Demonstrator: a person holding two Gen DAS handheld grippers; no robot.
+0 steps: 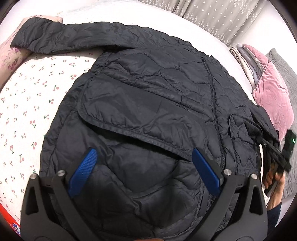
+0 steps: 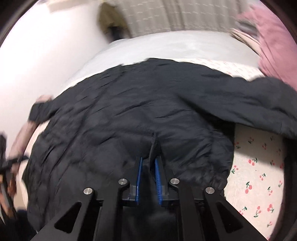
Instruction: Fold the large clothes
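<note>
A dark navy quilted jacket [image 1: 148, 96] lies front up on a bed with a cherry-print sheet [image 1: 27, 103]. One sleeve stretches to the far left, and a zip runs down its right side. My left gripper [image 1: 143, 153] is open, hovering just above the jacket's lower part with nothing between its blue pads. My right gripper [image 2: 149, 161] is shut on a pinched fold of the jacket's [image 2: 130, 115] edge. It also shows at the right edge of the left wrist view [image 1: 276, 153], on the jacket's right side. The right wrist view is motion-blurred.
Pink velvet pillows [image 1: 272, 98] and a grey quilt [image 1: 284, 74] lie at the bed's right side. A floral pillow [image 1: 11, 55] sits under the far sleeve. Star-print curtains [image 1: 213, 16] hang behind the bed. The sheet [image 2: 259, 166] lies bare beside the jacket.
</note>
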